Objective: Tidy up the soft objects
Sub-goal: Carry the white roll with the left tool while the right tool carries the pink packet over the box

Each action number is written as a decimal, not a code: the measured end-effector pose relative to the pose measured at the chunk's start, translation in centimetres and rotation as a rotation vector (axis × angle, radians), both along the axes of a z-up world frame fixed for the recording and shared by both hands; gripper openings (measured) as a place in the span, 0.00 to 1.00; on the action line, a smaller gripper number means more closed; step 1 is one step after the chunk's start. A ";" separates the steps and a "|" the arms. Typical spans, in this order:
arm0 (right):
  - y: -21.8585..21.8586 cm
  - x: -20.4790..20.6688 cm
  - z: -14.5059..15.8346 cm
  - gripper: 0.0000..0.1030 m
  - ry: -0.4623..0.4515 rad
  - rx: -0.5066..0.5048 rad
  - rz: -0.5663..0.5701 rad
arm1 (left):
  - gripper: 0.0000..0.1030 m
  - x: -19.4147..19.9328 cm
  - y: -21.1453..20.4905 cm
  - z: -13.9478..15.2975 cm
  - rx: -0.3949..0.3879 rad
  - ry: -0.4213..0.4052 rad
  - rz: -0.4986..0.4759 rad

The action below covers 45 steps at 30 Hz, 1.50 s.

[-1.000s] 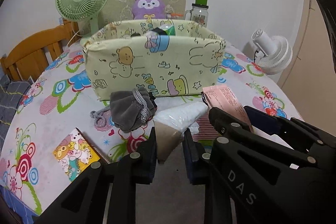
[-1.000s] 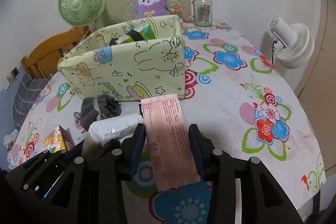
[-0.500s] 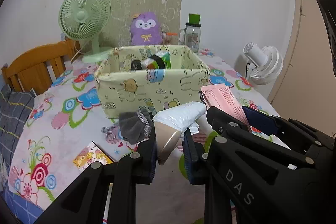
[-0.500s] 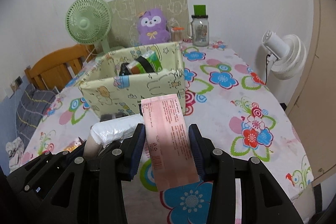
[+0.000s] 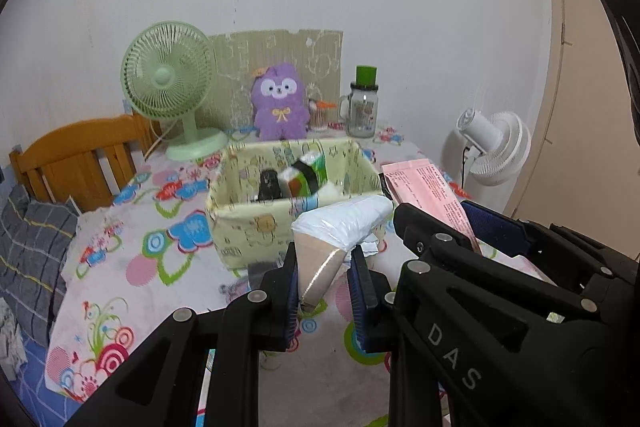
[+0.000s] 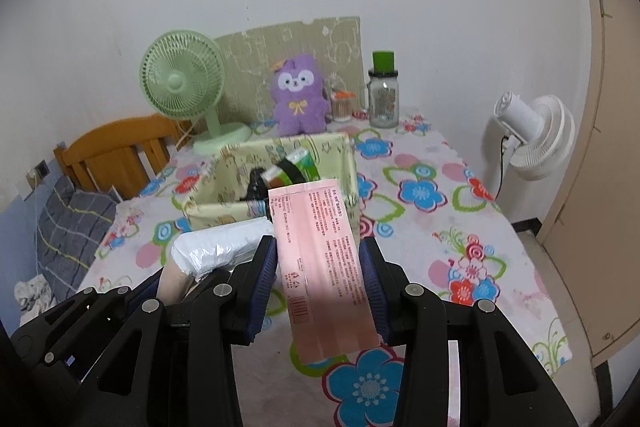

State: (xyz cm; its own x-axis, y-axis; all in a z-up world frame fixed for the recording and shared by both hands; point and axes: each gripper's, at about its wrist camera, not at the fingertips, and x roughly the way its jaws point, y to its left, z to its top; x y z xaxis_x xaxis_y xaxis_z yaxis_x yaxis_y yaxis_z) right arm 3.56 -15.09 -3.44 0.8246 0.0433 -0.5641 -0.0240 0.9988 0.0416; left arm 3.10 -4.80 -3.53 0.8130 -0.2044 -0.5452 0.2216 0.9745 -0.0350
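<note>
Over the floral worktop [image 6: 440,187], w/ the fabric bin [image 5: 256,223] straight ahead & below both claws, your left claw [image 5: 324,281] pinches the white soft pack [image 5: 344,223] and your right claw [image 6: 318,281] pinches the pink packet [image 6: 324,259], long axis pointing binward.

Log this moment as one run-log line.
left tongs: shut on white packet | right tongs: shut on pink packet | both raised, facing fabric bin

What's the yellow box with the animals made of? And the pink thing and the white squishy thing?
The yellow box looks like soft printed fabric; its walls sag. The pink packet seems matte paper or thin plastic, flat with printed text. The white pack looks like crinkly clear plastic wrap over something soft, with a beige end.
</note>
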 end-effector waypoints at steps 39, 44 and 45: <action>2.8 12.0 3.3 0.44 -0.004 -0.006 0.044 | 0.20 11.0 2.3 3.4 -0.004 -0.010 0.021; 3.2 14.5 2.6 0.44 0.010 -0.006 0.059 | 0.21 13.4 2.6 2.8 -0.006 0.006 0.022; 3.2 15.0 2.4 0.44 0.014 -0.007 0.060 | 0.21 14.0 2.6 2.6 -0.007 0.012 0.023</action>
State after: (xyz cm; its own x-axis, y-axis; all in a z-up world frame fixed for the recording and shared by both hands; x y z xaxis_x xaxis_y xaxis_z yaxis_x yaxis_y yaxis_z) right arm 18.61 -11.86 -1.00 0.8124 0.0883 -0.5764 -0.0830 0.9959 0.0357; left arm 17.12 -2.21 -0.93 0.8107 -0.1900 -0.5537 0.1991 0.9790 -0.0443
